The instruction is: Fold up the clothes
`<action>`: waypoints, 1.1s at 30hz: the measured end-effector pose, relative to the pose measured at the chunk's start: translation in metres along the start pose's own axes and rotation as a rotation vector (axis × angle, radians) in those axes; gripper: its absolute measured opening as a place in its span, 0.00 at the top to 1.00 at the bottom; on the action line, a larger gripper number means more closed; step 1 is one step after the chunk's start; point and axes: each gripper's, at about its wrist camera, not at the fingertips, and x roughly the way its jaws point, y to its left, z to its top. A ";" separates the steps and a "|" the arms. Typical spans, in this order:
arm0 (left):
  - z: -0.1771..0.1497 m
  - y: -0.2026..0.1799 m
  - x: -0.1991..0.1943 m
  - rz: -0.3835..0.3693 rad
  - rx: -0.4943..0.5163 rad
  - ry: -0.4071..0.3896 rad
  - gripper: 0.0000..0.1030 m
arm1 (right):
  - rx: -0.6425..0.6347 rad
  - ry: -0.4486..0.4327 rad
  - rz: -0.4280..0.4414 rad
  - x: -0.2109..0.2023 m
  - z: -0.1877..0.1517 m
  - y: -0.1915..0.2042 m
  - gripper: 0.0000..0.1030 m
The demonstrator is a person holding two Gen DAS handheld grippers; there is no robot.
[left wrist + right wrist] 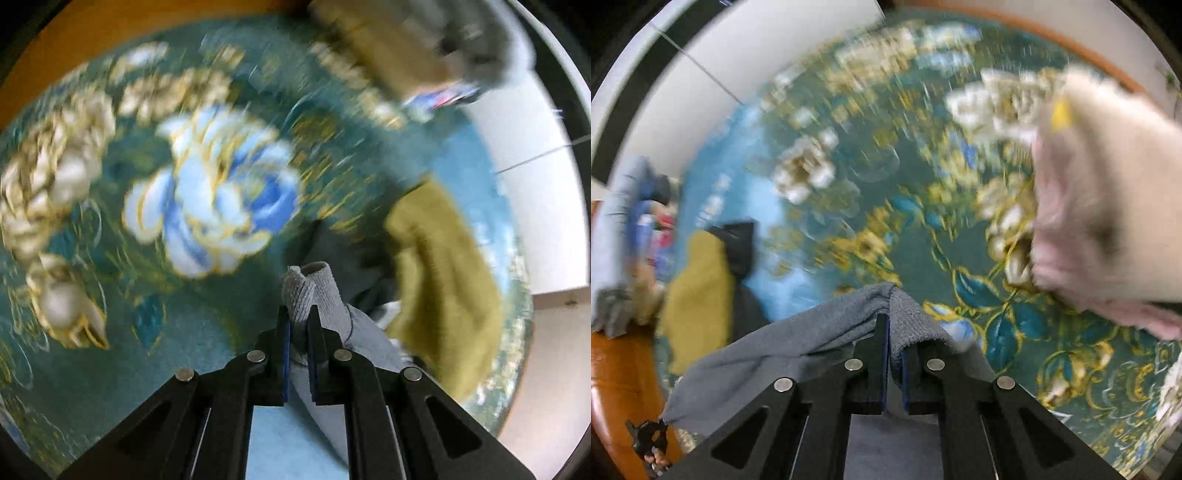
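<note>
My left gripper [299,314] is shut on a grey knitted garment [317,295]; its ribbed edge sticks up between the fingers and the rest hangs down to the right. My right gripper [894,325] is shut on the same kind of grey garment [798,339], which drapes over the left finger and trails down to the left. Both are held above a teal floral tablecloth [147,184], which also shows in the right wrist view [886,206]. Both views are blurred by motion.
An olive-yellow garment [443,280] lies to the right over dark cloth; it also shows at the left of the right wrist view [698,291]. A pink-white fluffy garment [1108,206] lies at right. More clothes [424,48] are piled at the top. A white wall [535,184] is behind.
</note>
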 end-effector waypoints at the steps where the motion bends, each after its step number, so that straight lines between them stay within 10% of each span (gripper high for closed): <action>1: -0.001 0.000 0.011 0.026 -0.002 0.012 0.93 | 0.004 0.028 -0.024 0.017 0.001 0.002 0.95; 10: -0.008 0.014 0.025 0.046 -0.046 0.112 0.87 | -0.063 0.059 -0.083 0.034 0.003 0.020 0.80; 12: -0.014 0.020 0.014 0.007 -0.063 0.129 0.67 | -0.046 0.049 -0.064 0.022 0.001 0.018 0.59; 15: -0.027 0.030 -0.008 -0.032 -0.060 0.141 0.57 | -0.024 0.012 -0.014 -0.007 -0.008 0.016 0.56; 27: -0.136 0.155 -0.049 0.186 -0.090 0.238 0.52 | 0.325 0.127 -0.057 -0.038 -0.171 -0.111 0.50; 33: -0.163 0.201 -0.049 0.163 -0.207 0.262 0.50 | 0.454 0.162 -0.015 -0.015 -0.207 -0.137 0.50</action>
